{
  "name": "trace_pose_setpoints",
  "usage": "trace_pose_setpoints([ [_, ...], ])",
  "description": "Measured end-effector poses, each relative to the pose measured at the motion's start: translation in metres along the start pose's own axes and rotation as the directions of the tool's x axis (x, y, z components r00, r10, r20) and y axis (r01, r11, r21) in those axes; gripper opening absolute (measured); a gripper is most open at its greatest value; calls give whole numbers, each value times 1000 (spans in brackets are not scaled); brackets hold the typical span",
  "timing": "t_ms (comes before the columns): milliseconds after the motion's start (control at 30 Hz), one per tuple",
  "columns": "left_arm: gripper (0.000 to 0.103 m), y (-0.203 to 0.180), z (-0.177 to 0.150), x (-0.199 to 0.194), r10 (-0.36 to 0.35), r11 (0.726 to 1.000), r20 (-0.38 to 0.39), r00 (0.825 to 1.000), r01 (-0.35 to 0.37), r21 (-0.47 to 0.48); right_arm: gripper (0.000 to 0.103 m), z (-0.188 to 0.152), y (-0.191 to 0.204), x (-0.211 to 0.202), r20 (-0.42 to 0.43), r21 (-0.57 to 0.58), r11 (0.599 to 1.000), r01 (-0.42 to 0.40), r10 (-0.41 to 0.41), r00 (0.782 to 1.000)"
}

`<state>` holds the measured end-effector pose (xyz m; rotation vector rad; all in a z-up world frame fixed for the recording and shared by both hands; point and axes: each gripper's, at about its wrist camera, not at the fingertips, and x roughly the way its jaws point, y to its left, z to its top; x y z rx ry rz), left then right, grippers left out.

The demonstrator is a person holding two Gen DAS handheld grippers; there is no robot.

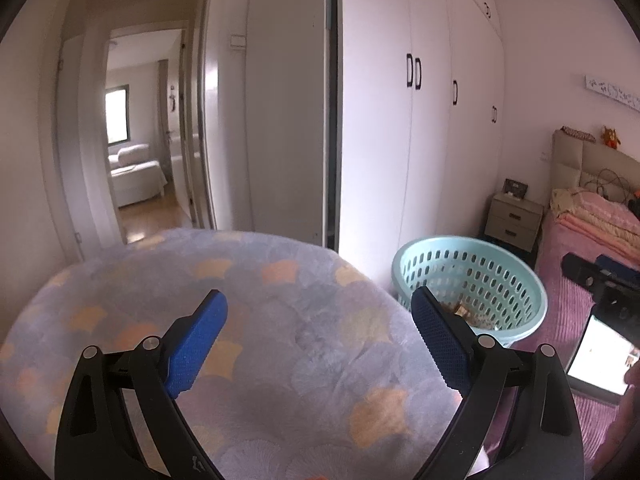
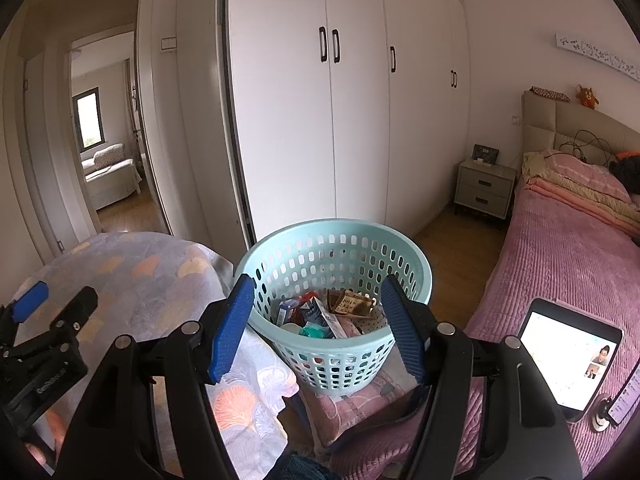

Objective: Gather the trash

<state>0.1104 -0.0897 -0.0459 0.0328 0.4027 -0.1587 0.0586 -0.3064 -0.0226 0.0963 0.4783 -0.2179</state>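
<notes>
Trash, several pieces, lies inside one teal basket beside the bed. Two grippers, left gripper and right gripper, stand released, jaws grasping nothing.

Left gripper and right gripper: black angular frames, silver round pivot screws, blue dimpled pads on fingers.

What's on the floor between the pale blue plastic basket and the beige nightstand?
Bare wooden floor separates pale blue plastic basket from beige nightstand, in the right wrist view.
</notes>
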Motion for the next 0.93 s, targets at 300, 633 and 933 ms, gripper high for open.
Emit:
trace_pose_setpoints([
  [300, 90, 1, 8, -32, 2, 1000, 21, 1000, -2, 8, 62, 0, 8, -14, 13, -9, 1000, -17, 18, 1000],
  [633, 92, 6, 5, -51, 49, 998, 36, 998, -51, 29, 62, -3, 18, -27, 19, -26, 999, -38, 38, 999],
  [933, 94, 29, 7, -53, 80, 997, 15, 997, -80, -12, 62, 0, 41, -27, 17, -55, 996, -71, 72, 997],
])
